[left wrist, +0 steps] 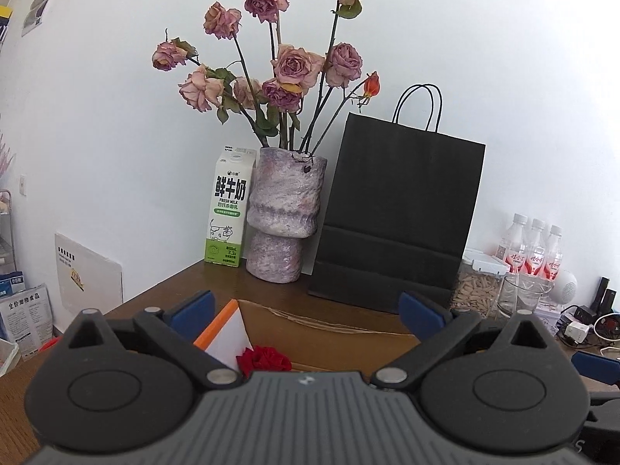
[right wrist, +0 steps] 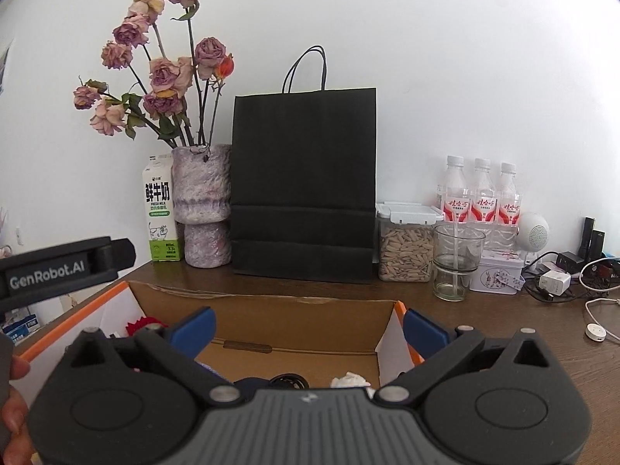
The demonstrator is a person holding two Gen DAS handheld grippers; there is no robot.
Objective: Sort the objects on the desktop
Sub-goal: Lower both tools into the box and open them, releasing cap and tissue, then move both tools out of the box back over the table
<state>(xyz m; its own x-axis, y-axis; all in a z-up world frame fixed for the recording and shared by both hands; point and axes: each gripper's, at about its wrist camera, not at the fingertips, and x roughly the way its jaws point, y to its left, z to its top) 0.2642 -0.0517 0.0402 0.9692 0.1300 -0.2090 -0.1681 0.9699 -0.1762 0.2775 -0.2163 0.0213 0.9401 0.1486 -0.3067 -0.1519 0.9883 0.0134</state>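
An open cardboard box (right wrist: 294, 314) with orange-edged white flaps sits on the brown desk, right under both grippers. Inside it I see a red fabric flower (left wrist: 264, 359) (right wrist: 140, 326), a crumpled white tissue (right wrist: 350, 379) and a dark round item (right wrist: 287, 381), partly hidden by the gripper body. My left gripper (left wrist: 308, 312) stands open over the box's left part, its blue pads (left wrist: 193, 312) wide apart with nothing between them. My right gripper (right wrist: 308, 331) is open above the box's middle, holding nothing. The left gripper's body (right wrist: 58, 267) shows at the left of the right wrist view.
Along the wall stand a milk carton (left wrist: 228, 209), a mottled vase of dried roses (left wrist: 281, 213), a black paper bag (right wrist: 304, 182), a seed jar (right wrist: 407, 246), a glass (right wrist: 455, 263), three water bottles (right wrist: 482, 197), a small tin (right wrist: 498, 277), plus chargers and cables (right wrist: 558, 279).
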